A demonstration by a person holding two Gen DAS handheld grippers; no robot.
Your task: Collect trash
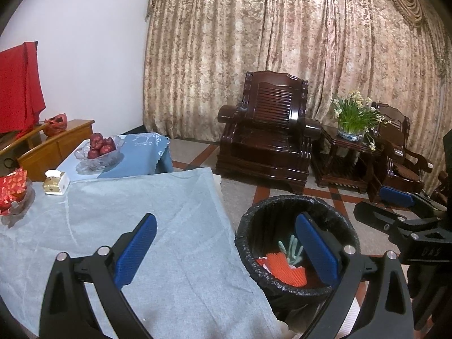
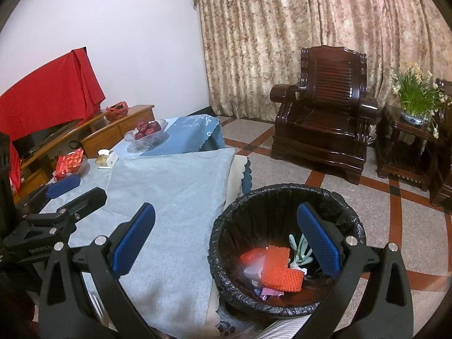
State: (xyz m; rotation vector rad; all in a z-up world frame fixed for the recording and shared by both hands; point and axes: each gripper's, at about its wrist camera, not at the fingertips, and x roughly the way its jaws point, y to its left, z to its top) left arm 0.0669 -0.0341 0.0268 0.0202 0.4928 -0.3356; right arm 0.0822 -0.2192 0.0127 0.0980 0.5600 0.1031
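In the left wrist view, my left tool (image 1: 226,250) is spread wide with nothing between its blue pads. Its left pad hangs over the pale blue cloth (image 1: 158,226) on the bench, its right pad over the black-lined bin (image 1: 248,243) standing on the floor against the bench's edge. The trash lies at the bottom of the bin: an orange ridged piece (image 1: 285,268) with something pale green (image 1: 291,250) upon it. My right tool (image 1: 401,209) shows at the right edge, also wide apart and holding nothing. Farther back on the bench stand a glass bowl of apples (image 1: 100,148) and a small box (image 1: 55,183).

In the right wrist view, my right tool (image 2: 226,240) gapes empty, its right pad above the bin (image 2: 226,226), where the orange piece (image 2: 279,268) lies among paper scraps. Beyond stand a dark wooden armchair (image 2: 322,113), patterned curtains (image 2: 282,28) and a potted plant (image 2: 418,96).
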